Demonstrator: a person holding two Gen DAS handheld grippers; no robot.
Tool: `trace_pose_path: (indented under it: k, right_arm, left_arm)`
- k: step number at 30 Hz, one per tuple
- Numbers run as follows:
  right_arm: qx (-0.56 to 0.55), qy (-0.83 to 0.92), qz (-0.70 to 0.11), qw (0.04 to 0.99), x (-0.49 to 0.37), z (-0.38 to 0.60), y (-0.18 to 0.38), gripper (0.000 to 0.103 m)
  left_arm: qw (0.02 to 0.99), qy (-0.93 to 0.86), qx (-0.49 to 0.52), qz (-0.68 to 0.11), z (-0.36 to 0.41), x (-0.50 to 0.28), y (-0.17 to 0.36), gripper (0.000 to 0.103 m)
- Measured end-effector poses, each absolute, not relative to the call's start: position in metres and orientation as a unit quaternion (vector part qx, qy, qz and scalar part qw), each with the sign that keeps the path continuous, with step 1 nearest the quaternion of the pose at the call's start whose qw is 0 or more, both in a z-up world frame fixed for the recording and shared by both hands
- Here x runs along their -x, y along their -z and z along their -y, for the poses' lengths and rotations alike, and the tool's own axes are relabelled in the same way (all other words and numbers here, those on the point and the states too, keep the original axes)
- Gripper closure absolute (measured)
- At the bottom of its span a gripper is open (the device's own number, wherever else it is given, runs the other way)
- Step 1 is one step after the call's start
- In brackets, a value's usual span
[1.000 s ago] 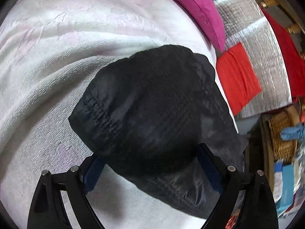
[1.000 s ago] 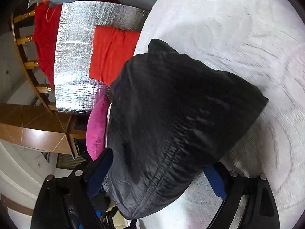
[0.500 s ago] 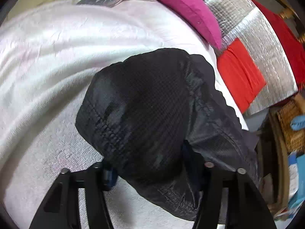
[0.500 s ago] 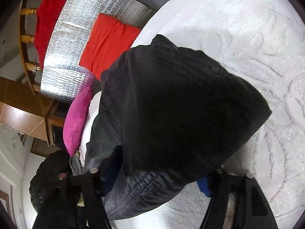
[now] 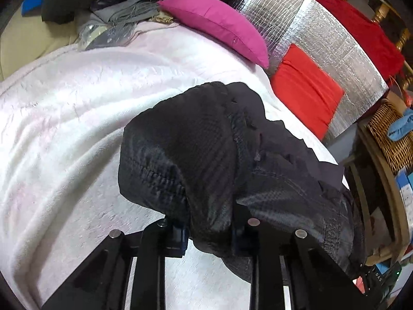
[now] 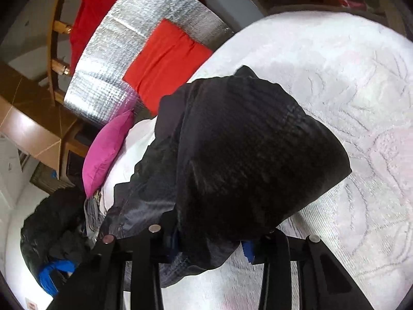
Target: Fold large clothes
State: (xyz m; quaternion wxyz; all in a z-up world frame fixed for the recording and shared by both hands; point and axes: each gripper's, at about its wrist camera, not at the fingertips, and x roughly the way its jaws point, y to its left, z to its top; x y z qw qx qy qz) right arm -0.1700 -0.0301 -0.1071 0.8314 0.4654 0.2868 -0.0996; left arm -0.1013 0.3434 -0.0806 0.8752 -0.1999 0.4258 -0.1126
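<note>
I have the black garment (image 5: 206, 160) pinched in both grippers. My left gripper (image 5: 210, 228) has its jaws drawn narrow on a bunch of the cloth near a stitched, gathered hem, and my right gripper (image 6: 210, 235) is closed the same way on another part of it, the fabric spilling over and between the jaws. The garment hangs bundled from my two holds just over the bed (image 5: 64, 129), its lower folds seeming to rest on the blanket; I cannot tell exactly where it touches.

As I judge it, the folding is at an early or middle stage. The cloth is doubled over itself in a loose lump, not a flat, squared packet, and no clean edges are lined up. What is left is to spread or lay it down, bring the halves together neatly, and smooth it.

The bed is covered by a white, plush blanket with a faint embossed pattern. At its far edge lies a magenta pillow (image 5: 219, 23), with a red cushion (image 5: 304, 90) on a silver quilted sheet (image 5: 322, 38) beyond it. A heap of dark clothes (image 6: 51, 224) sits near the bed's corner, and a wicker basket (image 5: 387, 134) stands beside the bed.
</note>
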Motion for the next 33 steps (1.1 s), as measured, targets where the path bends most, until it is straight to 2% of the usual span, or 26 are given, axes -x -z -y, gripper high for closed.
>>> trace_pose_path:
  k: [9, 21, 23, 24, 25, 26, 27, 28, 31, 33]
  right_arm:
    - [-0.415, 0.079, -0.298, 0.856, 0.226, 0.005, 0.100, 0.064]
    - [-0.412, 0.067, -0.296, 0.859, 0.332, -0.030, 0.122, 0.064]
    - [-0.409, 0.068, -0.302, 0.859, 0.334, -0.033, 0.125, 0.064]
    - [-0.410, 0.068, -0.304, 0.857, 0.332, -0.032, 0.126, 0.063]
    - [-0.414, 0.066, -0.309, 0.854, 0.331, -0.030, 0.127, 0.060]
    - [-0.420, 0.066, -0.314, 0.849, 0.331, -0.028, 0.128, 0.055]
    - [-0.429, 0.069, -0.321, 0.842, 0.331, -0.026, 0.128, 0.044]
    - [-0.437, 0.072, -0.330, 0.833, 0.332, -0.025, 0.129, 0.039]
    - [-0.447, 0.065, -0.341, 0.825, 0.341, -0.025, 0.129, 0.036]
    - [-0.442, 0.052, -0.357, 0.821, 0.352, -0.026, 0.126, 0.035]
  left_arm:
    - [0.878, 0.122, 0.171, -0.430, -0.355, 0.128, 0.069, 0.078]
    - [0.888, 0.118, 0.151, -0.417, -0.396, 0.214, 0.093, 0.076]
    - [0.885, 0.118, 0.143, -0.427, -0.395, 0.209, 0.096, 0.069]
    - [0.885, 0.112, 0.129, -0.433, -0.396, 0.207, 0.096, 0.060]
    - [0.884, 0.110, 0.125, -0.437, -0.395, 0.205, 0.097, 0.056]
    - [0.881, 0.112, 0.125, -0.443, -0.395, 0.203, 0.098, 0.056]
    - [0.879, 0.114, 0.126, -0.446, -0.397, 0.203, 0.098, 0.053]
    - [0.877, 0.113, 0.125, -0.450, -0.398, 0.203, 0.098, 0.047]
    - [0.869, 0.107, 0.133, -0.464, -0.410, 0.209, 0.096, 0.035]
    - [0.859, 0.116, 0.141, -0.478, -0.422, 0.217, 0.095, 0.035]
